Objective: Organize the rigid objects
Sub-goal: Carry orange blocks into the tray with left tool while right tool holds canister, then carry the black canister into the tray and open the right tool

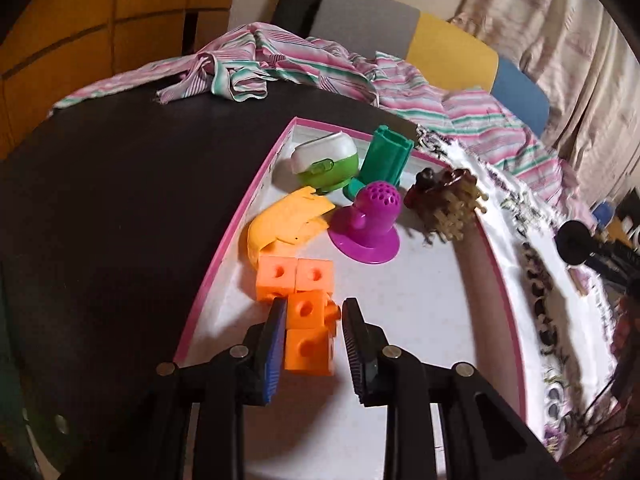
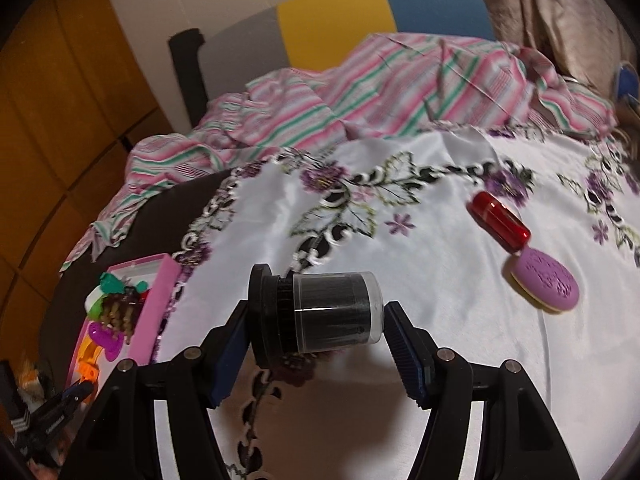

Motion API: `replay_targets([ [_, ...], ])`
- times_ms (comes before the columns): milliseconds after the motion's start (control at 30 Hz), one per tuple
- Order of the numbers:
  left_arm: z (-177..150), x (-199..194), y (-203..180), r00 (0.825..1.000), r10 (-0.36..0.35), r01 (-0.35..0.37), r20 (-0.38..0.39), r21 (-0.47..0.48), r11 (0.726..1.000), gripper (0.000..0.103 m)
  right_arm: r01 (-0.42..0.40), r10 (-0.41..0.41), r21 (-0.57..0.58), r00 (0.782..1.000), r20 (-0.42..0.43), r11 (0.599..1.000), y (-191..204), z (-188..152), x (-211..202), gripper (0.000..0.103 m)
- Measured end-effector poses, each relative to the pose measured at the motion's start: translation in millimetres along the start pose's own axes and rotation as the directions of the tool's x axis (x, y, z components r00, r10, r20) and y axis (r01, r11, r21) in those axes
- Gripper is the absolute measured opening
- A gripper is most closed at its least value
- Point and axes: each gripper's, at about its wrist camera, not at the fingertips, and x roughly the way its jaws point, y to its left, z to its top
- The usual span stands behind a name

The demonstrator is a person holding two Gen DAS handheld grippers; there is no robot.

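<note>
In the left wrist view a pink-rimmed white tray (image 1: 224,256) holds orange linked cubes (image 1: 310,332), a yellow banana piece (image 1: 280,224), a purple suction toy (image 1: 370,224), a green and white case (image 1: 324,160), a teal holder (image 1: 386,156) and a brown hair clip (image 1: 448,196). My left gripper (image 1: 314,344) is open around the nearest orange cubes, with a gap at the right pad. My right gripper (image 2: 314,332) is shut on a black jar with a clear cap (image 2: 320,316), held above the embroidered cloth. A red tube (image 2: 500,216) and a purple oval brush (image 2: 546,280) lie at right.
A white embroidered cloth (image 2: 400,248) covers the dark table (image 1: 120,200). A striped pink and green garment (image 2: 400,88) is heaped at the back. A chair with grey, yellow and blue panels (image 2: 336,20) stands behind. The tray also shows at the right wrist view's left (image 2: 160,280).
</note>
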Motion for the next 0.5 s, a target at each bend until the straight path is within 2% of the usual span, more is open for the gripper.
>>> replay_targets([
  [100,-3,-10,-2,0.999,0.009,-0.009,0.035,-0.01,1.0,0.036,-0.024,0.025,-0.032,0.999,0.023,0.999,8,-1,-4,0.066],
  [133,-4,-14,-3,0.998,0.023,-0.023,0.052,-0.004,1.0,0.042,-0.033,0.034,-0.036,0.999,0.024,0.999,11,-2,-5,0.066],
  [267,-10,-26,-10,0.996,0.025,-0.026,0.086,0.017,1.0,0.042,-0.077,0.078,-0.071,0.997,0.008,0.995,29,-8,-4,0.066],
  [500,-19,-34,-21,0.995,-0.07,0.065,0.068,0.066,0.996,0.042,-0.175,0.175,-0.183,0.984,-0.018,0.967,77,-29,-7,0.066],
])
